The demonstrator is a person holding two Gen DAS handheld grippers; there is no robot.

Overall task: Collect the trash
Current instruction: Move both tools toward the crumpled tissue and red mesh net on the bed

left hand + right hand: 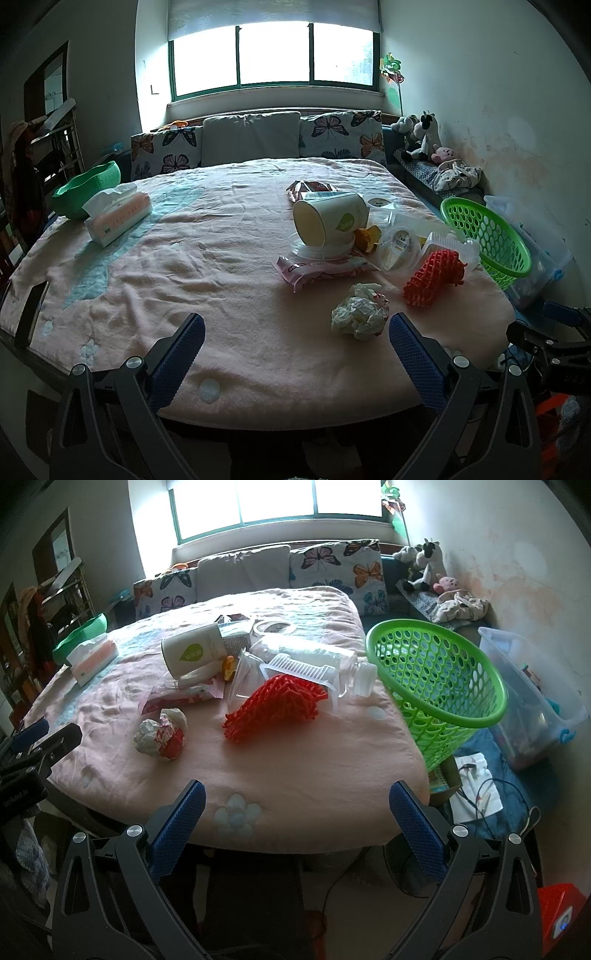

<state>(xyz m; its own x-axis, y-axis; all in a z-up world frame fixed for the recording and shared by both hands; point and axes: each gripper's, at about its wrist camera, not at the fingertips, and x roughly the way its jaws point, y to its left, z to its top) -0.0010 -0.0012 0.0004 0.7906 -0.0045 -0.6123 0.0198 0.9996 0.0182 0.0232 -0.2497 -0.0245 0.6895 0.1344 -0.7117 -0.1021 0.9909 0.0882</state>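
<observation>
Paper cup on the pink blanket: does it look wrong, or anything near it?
Yes. The paper cup lies tipped on its side atop a clear lid, and the green basket leans tilted at the bed's edge.

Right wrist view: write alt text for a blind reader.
The open right gripper hovers at the near edge of a pink blanket-covered table strewn with trash: a crumpled paper ball, red foam netting and a tipped paper cup. A green mesh basket stands at the right.
</observation>
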